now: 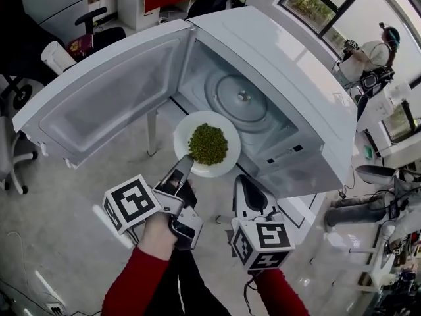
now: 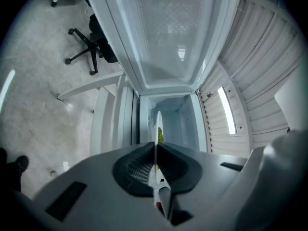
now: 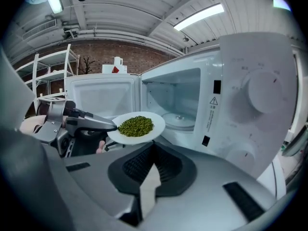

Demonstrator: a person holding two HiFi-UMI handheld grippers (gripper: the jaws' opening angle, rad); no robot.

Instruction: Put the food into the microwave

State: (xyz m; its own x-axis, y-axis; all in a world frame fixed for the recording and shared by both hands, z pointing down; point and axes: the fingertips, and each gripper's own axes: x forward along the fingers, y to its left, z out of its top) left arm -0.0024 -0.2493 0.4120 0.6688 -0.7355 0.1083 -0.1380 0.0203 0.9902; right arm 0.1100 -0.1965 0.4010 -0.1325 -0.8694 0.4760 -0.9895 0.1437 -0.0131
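Observation:
A white plate point(image 1: 230, 127) heaped with green peas point(image 1: 208, 143) hangs just in front of the open microwave point(image 1: 289, 78). Its door point(image 1: 105, 97) is swung wide to the left and the glass turntable point(image 1: 240, 101) is bare. My left gripper point(image 1: 186, 163) is shut on the plate's near-left rim. In the left gripper view the plate point(image 2: 157, 124) shows edge-on between the pads of the left gripper point(image 2: 155, 150). My right gripper point(image 1: 245, 183) hangs lower right of the plate, shut and holding nothing. The right gripper view shows the right gripper point(image 3: 154, 148) below the plate point(image 3: 156, 126) and peas point(image 3: 136, 125).
The microwave stands on a white table with a leg point(image 1: 151, 133) below the door. Office chairs point(image 1: 92, 22) stand on the pale floor to the left. A person point(image 1: 378, 51) is at the far right by the windows. Shelving point(image 3: 48, 76) lines a brick wall.

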